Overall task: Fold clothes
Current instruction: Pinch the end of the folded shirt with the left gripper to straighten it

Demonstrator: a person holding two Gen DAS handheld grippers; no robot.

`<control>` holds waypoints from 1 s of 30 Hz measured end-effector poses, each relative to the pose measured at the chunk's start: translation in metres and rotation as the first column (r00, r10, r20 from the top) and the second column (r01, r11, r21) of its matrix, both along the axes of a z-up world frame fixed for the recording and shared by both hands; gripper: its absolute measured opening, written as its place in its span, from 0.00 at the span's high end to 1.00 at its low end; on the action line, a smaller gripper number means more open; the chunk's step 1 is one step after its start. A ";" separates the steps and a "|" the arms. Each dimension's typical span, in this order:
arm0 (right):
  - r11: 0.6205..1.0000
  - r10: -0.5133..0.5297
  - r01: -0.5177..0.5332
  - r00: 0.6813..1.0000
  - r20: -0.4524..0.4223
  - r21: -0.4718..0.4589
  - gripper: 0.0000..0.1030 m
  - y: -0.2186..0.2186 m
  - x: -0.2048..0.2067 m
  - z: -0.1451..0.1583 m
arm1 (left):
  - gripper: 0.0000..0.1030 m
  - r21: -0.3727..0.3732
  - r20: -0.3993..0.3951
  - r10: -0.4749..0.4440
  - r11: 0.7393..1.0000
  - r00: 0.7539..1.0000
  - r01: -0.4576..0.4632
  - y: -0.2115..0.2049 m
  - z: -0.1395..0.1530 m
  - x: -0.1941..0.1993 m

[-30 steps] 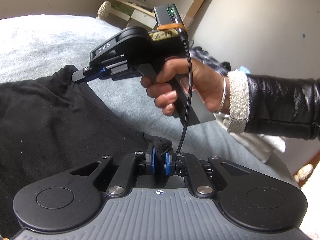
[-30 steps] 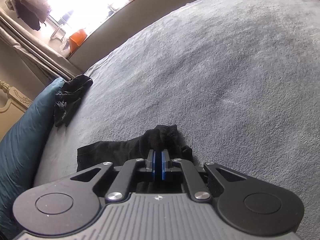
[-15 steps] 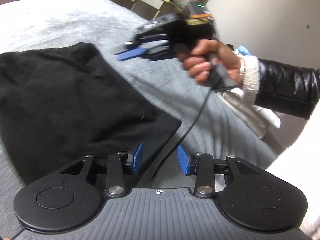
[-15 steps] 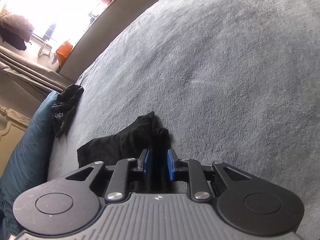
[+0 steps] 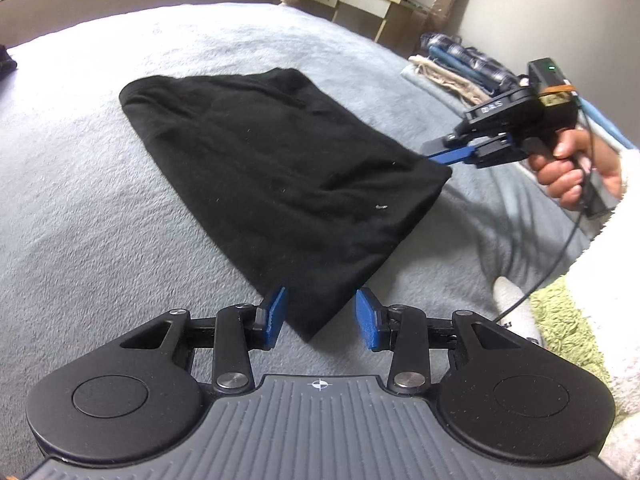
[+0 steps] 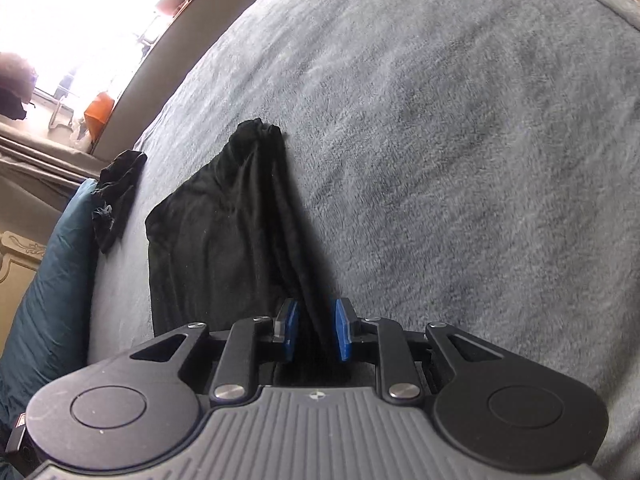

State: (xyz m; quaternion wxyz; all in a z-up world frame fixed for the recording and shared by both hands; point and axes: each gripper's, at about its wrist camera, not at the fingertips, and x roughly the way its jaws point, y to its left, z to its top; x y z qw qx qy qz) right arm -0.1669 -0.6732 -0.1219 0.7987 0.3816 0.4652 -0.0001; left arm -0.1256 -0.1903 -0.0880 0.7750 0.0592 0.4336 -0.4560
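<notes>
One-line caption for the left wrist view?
Open left gripper over folded black garment on grey blanket; right gripper alongside.

Left gripper [image 5: 320, 316] at lower centre, jaws spread wide; right gripper [image 6: 314, 330] likewise parted, gripped by a hand [image 5: 576, 172] at right.

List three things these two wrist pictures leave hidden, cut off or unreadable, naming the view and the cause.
1. Left wrist view: the person's hand and white cuff are cut off by the right edge.
2. Right wrist view: the near end of the black folded garment is hidden behind the gripper body.
3. Right wrist view: the window area at top left is washed out by glare.
4. Left wrist view: the stacked clothes are too small to identify.
</notes>
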 end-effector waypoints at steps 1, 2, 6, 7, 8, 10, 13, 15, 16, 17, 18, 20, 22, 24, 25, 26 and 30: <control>1.000 0.000 0.000 1.000 -0.002 0.000 0.79 0.001 -0.003 0.001 | 0.63 -0.008 -0.019 0.019 1.000 1.000 -0.019 0.002 -0.001 0.003; 1.000 -0.001 0.001 1.000 -0.004 0.000 0.79 0.002 -0.006 0.002 | 0.63 -0.023 -0.054 0.048 0.999 0.997 -0.049 0.006 -0.003 0.007; 1.000 0.005 -0.005 1.000 -0.016 -0.001 0.79 0.005 -0.014 0.003 | 0.63 -0.069 -0.262 0.161 0.980 0.951 -0.185 0.022 -0.016 0.031; 1.000 0.008 -0.008 1.000 -0.019 -0.002 0.79 0.006 -0.015 0.003 | 0.64 -0.069 -0.305 0.179 0.975 0.935 -0.209 0.023 -0.020 0.036; 1.000 0.012 -0.012 1.000 -0.020 -0.002 0.79 0.006 -0.014 0.002 | 0.64 -0.061 -0.329 0.191 0.973 0.925 -0.223 0.024 -0.023 0.038; 1.000 0.025 -0.025 0.999 -0.020 -0.004 0.79 0.008 -0.013 0.002 | 0.64 -0.054 -0.347 0.202 0.971 0.916 -0.235 0.022 -0.027 0.040; 0.999 0.039 -0.039 0.999 -0.005 -0.003 0.79 0.008 -0.013 0.006 | 0.64 -0.051 -0.369 0.205 0.969 0.907 -0.240 0.018 -0.029 0.040; 0.999 0.033 -0.033 0.999 0.010 0.005 0.79 0.006 -0.014 0.008 | 0.64 -0.047 -0.377 0.205 0.970 0.903 -0.239 0.013 -0.030 0.040; 1.000 0.028 -0.028 1.000 0.014 0.012 0.79 0.004 -0.014 0.009 | 0.65 -0.042 -0.377 0.205 0.970 0.903 -0.238 0.011 -0.031 0.040; 1.000 0.025 -0.026 1.000 0.017 0.017 0.79 0.002 -0.015 0.009 | 0.65 -0.037 -0.378 0.208 0.970 0.902 -0.240 0.010 -0.031 0.040; 0.999 0.029 -0.029 0.999 0.018 0.016 0.79 0.002 -0.014 0.008 | 0.65 -0.032 -0.381 0.213 0.970 0.900 -0.243 0.010 -0.032 0.040; 0.998 0.057 -0.057 0.998 0.016 -0.002 0.78 0.006 -0.013 0.006 | 0.65 -0.021 -0.386 0.222 0.968 0.895 -0.249 0.008 -0.033 0.041; 0.994 0.105 -0.104 0.994 0.019 -0.024 0.78 0.015 -0.012 0.003 | 0.66 -0.011 -0.391 0.231 0.967 0.891 -0.256 0.007 -0.034 0.041; 0.984 0.157 -0.156 0.988 0.008 -0.087 0.83 0.026 -0.009 0.001 | 0.67 -0.001 -0.396 0.240 0.965 0.886 -0.262 0.005 -0.035 0.042; 0.975 0.181 -0.179 0.983 0.003 -0.134 0.92 0.031 -0.007 0.001 | 0.69 0.005 -0.398 0.245 0.964 0.884 -0.265 0.004 -0.035 0.042; 0.967 0.198 -0.194 0.980 0.005 -0.166 0.96 0.035 -0.006 0.002 | 0.72 0.011 -0.396 0.248 0.964 0.884 -0.265 0.004 -0.036 0.042; 0.951 0.207 -0.200 0.978 0.005 -0.234 0.97 0.036 -0.006 -0.002 | 0.88 0.034 -0.362 0.241 0.969 0.901 -0.245 0.001 -0.036 0.037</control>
